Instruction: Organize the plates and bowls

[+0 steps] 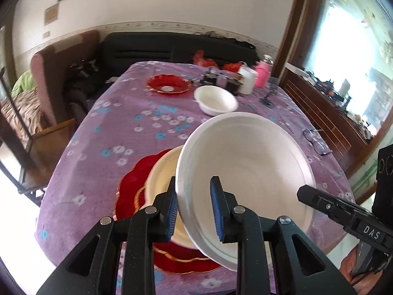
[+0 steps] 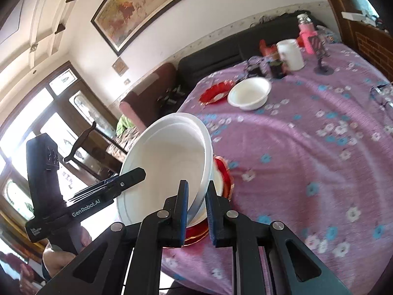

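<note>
A large white bowl [image 1: 248, 172] hangs tilted above the near table edge, held from both sides. My left gripper [image 1: 194, 209] is shut on its left rim. My right gripper [image 2: 196, 209] is shut on its right rim; the bowl shows in the right wrist view [image 2: 167, 164]. Below it a cream plate [image 1: 162, 172] lies on a red scalloped plate [image 1: 132, 186]. A smaller white bowl [image 1: 216, 99] and a red dish [image 1: 169, 83] sit farther back on the table. The right gripper's body [image 1: 343, 211] shows at the right of the left wrist view.
The table has a purple flowered cloth [image 1: 127, 127]. At its far end stand a white jar [image 1: 248, 78], a pink bottle [image 1: 264, 72] and small dark containers [image 1: 211, 77]. Glasses [image 1: 315, 141] lie at the right edge. A chair [image 1: 41, 113] stands at the left.
</note>
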A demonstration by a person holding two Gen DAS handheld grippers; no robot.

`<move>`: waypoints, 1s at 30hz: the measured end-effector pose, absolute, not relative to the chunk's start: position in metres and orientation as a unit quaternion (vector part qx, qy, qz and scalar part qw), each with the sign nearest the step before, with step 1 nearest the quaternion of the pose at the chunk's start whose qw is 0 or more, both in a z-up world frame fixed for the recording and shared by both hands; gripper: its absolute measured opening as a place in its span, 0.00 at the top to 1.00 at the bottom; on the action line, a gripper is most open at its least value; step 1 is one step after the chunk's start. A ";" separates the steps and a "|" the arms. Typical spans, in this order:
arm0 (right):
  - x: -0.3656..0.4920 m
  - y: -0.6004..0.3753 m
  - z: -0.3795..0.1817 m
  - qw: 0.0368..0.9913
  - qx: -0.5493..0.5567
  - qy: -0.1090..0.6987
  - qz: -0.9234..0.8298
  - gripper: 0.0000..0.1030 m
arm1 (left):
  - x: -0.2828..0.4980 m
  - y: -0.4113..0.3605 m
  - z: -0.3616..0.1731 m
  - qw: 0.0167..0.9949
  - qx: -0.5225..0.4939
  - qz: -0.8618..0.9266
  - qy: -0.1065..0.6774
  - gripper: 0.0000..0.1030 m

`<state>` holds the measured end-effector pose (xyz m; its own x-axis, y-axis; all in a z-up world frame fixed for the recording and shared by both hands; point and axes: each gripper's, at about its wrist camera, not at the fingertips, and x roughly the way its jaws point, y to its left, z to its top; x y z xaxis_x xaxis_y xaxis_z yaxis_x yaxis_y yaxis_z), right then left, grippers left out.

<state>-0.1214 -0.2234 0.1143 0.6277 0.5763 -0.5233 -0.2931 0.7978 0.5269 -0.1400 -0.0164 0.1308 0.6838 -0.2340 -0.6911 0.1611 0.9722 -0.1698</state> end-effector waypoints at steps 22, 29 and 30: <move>-0.102 -0.190 0.084 0.864 0.191 0.394 0.249 0.84 | -0.122 0.016 0.098 0.906 -0.101 -0.081 0.402 0.78; -0.098 -0.189 0.081 0.863 0.198 0.395 0.245 0.83 | -0.117 0.017 0.094 0.905 -0.109 -0.081 0.403 0.78; -0.098 -0.189 0.081 0.863 0.198 0.395 0.244 0.83 | -0.116 0.017 0.093 0.905 -0.110 -0.081 0.403 0.78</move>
<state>-0.0983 -0.1887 0.0806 0.5687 0.5781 -0.5851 -0.2655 0.8023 0.5346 -0.1165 0.0166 0.0932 0.6618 -0.2355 -0.7117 0.0576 0.9625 -0.2650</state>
